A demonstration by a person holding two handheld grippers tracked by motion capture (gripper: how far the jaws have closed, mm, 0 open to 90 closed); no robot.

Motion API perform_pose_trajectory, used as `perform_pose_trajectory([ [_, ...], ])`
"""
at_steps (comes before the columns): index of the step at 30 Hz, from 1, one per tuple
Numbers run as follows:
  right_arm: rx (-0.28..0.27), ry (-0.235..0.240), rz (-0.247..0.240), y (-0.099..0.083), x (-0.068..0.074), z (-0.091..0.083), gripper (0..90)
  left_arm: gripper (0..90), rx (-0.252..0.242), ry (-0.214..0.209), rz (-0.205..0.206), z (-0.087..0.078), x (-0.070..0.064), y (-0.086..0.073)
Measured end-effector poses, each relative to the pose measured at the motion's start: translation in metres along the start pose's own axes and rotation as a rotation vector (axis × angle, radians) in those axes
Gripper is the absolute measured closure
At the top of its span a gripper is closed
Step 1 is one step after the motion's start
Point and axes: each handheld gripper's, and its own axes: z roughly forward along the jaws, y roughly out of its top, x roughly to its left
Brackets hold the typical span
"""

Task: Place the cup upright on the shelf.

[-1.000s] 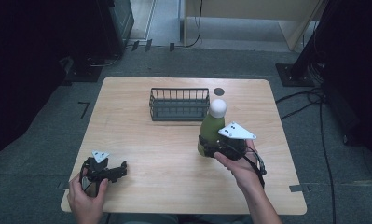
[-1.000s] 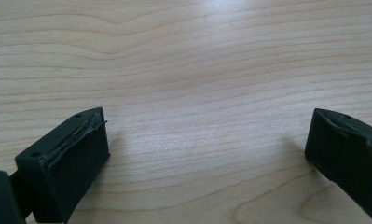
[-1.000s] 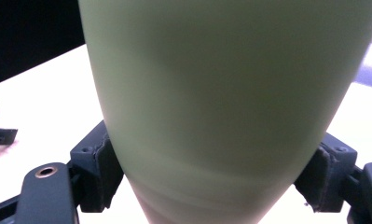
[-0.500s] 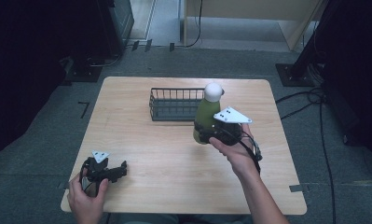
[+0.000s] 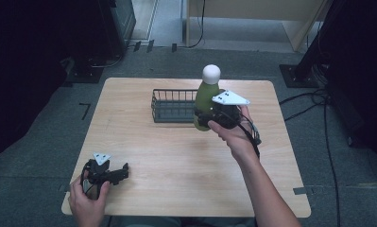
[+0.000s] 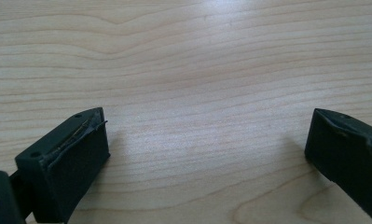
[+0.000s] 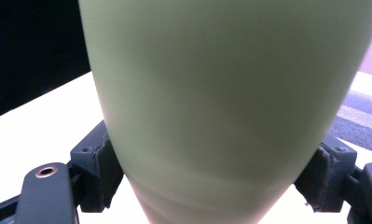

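Note:
A green bottle [image 5: 206,101] with a round white cap hangs upright in the air, held by my right gripper [image 5: 209,119], which is shut on its lower body. In the right gripper view the pale green bottle [image 7: 230,93] sits tight between both pads [image 7: 97,172]. It hovers at the right end of a black wire basket [image 5: 173,106] on the far middle of the wooden table [image 5: 176,156]. My left gripper [image 5: 122,172] rests on the table at the near left, open. In the left gripper view its fingers [image 6: 74,158] stand wide apart over bare wood.
The basket is low, rectangular and looks unfilled. Dark floor surrounds the table, with black equipment stands at the left and right and cables on the floor at the right. Bare tabletop lies between the two grippers.
My right gripper has lifted the bottle off the table and carried it up and to the left, toward the basket's right end. The left gripper has stayed put.

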Motion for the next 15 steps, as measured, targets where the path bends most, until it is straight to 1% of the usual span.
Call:
perform_pose_trajectory([
  [4, -0.003, -0.003, 0.004, 0.005, -0.004, 0.006, 20.8, 0.0, 0.0, 0.0, -0.001, 0.0, 0.0, 0.0],
  [5, -0.009, -0.016, 0.008, 0.009, -0.007, 0.01, 20.8, 0.0, 0.0, 0.0, -0.001, 0.0, 0.0, 0.0],
  [9, -0.02, -0.037, -0.003, 0.017, -0.009, 0.02, 20.8, 0.0, 0.001, 0.0, 0.0, 0.0, 0.0, 0.0],
  [14, -0.012, -0.058, -0.01, 0.025, -0.012, 0.035, 20.8, 0.0, 0.0, 0.0, 0.0, 0.0, 0.0, 0.0],
  [15, -0.012, -0.058, -0.01, 0.025, -0.012, 0.035, 20.8, 0.0, 0.0, 0.0, -0.001, 0.0, 0.0, 0.0],
])
